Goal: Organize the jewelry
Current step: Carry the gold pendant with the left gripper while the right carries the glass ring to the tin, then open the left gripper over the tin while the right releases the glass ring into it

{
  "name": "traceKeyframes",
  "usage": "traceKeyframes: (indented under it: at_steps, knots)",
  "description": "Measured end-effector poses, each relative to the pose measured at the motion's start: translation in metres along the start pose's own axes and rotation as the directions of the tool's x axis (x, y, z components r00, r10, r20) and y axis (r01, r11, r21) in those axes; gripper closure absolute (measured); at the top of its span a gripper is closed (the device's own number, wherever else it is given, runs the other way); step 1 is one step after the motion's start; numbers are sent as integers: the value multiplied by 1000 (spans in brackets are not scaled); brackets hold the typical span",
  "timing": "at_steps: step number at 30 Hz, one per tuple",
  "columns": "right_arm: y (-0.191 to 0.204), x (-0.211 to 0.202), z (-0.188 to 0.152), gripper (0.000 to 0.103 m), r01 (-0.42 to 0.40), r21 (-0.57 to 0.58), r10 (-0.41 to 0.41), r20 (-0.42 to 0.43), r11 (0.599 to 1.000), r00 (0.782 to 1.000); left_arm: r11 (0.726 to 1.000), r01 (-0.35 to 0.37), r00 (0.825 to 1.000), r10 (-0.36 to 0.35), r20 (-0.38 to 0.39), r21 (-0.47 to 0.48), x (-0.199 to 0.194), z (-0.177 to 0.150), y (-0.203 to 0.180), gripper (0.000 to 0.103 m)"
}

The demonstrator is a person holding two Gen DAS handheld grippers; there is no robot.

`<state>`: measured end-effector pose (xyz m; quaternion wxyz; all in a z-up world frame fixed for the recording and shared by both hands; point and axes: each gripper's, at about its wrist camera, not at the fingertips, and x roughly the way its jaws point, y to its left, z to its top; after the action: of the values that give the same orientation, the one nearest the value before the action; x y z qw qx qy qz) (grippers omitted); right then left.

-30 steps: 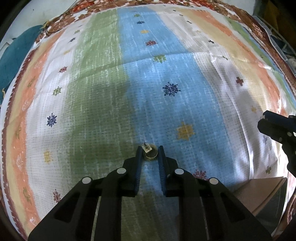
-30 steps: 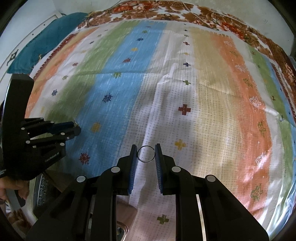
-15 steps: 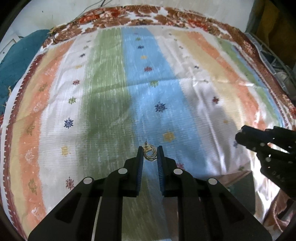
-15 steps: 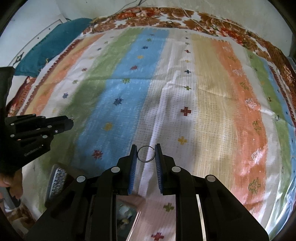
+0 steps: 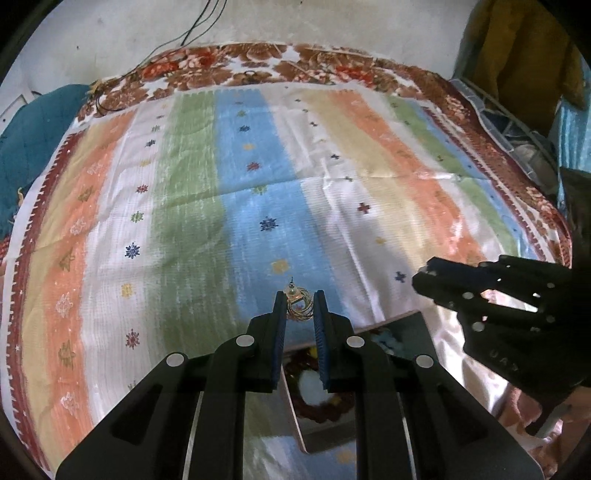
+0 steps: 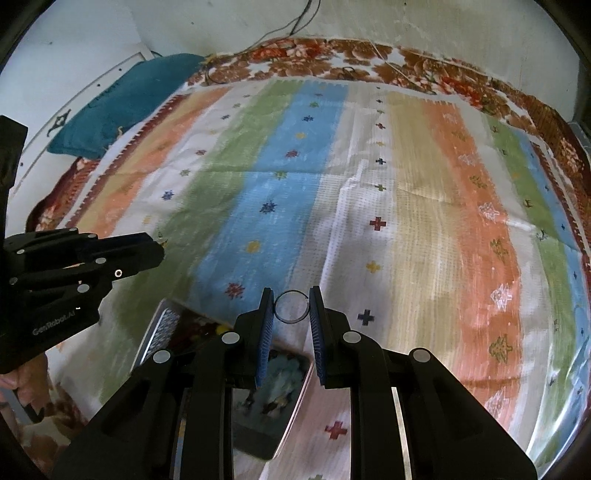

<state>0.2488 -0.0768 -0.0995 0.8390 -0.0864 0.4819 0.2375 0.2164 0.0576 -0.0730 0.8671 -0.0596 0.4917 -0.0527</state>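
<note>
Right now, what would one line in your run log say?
left gripper: shut on earring | right gripper: shut on ring | both above box on cloth

A striped bedspread (image 5: pixel 229 206) in green, blue, white, tan and orange filled most of both frames. A brown flowered border (image 6: pixel 332 55) ran along its top edge. A teal pillow (image 6: pixel 122 107) lay at upper left, under a whitish wall (image 5: pixel 332 22) with dangling cords (image 6: pixel 295 22).

bed (image 6: pixel 424 74) with floral cover, striped cloth (image 6: pixel 406 221) spread flat over it, teal pillow (image 6: pixel 122 107) at far left corner, open jewelry box (image 5: pixel 369 369) on the near edge
</note>
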Motion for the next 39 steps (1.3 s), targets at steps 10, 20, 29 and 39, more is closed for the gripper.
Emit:
traceKeyframes:
  at_steps: [10,20,29,39]
  knots:
    - [13,-25,-15,83,-35,7,35,35,999,999,1000,25,998,-24,64,-11,-36,-17,-14,89]
    - [20,-39,-34,83,-74,9,74,55,997,996,999,32,995,-29,99,-30,-55,-36,-21,89]
    - [23,-38,-38,83,-93,12,92,44,996,995,999,37,995,-35,91,-30,-54,-38,-23,89]
    - [23,-35,-38,73,-120,24,120,29,992,992,998,56,995,-54,83,-21,-49,-34,-23,85]
